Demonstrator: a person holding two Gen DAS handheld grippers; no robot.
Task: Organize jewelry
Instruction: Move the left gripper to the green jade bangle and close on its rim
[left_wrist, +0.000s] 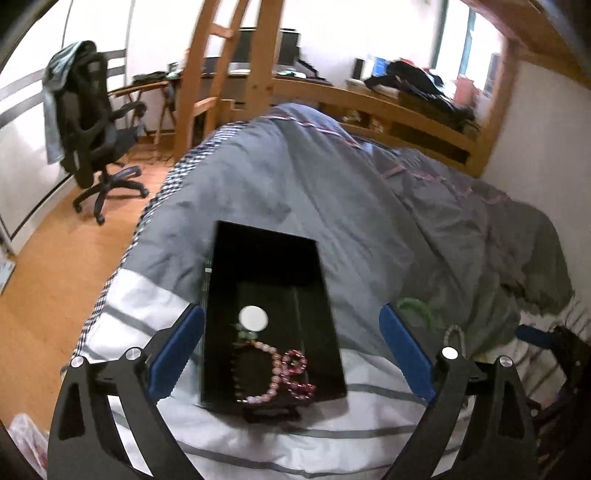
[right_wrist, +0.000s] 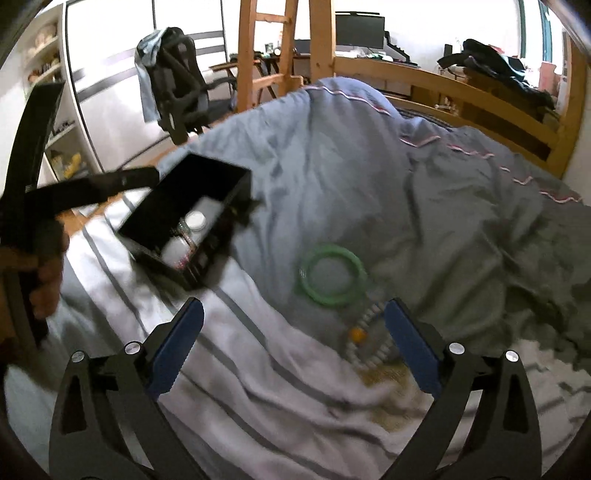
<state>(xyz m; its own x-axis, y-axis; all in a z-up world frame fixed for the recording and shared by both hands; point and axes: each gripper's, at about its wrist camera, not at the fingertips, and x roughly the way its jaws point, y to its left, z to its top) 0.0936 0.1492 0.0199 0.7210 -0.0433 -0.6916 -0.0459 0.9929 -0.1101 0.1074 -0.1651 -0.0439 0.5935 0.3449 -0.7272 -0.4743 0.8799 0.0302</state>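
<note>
Working surface: I see a bed (right_wrist: 332, 184) under a rumpled grey duvet, a wooden frame and desk chair beyond.
Box: black jewelry box (left_wrist: 266, 295) lies lengthwise ahead of my left tongs (left_wrist: 291, 354), pink bracelets (left_wrist: 284, 373) inside.
Left tongs: wide, empty.
Right tongs (right_wrist: 293, 347): wide, empty.
Next target: green bangle (right_wrist: 332, 278) just ahead, pale bead strand (right_wrist: 369, 332) between the jaws; right hand is nearer.
</note>
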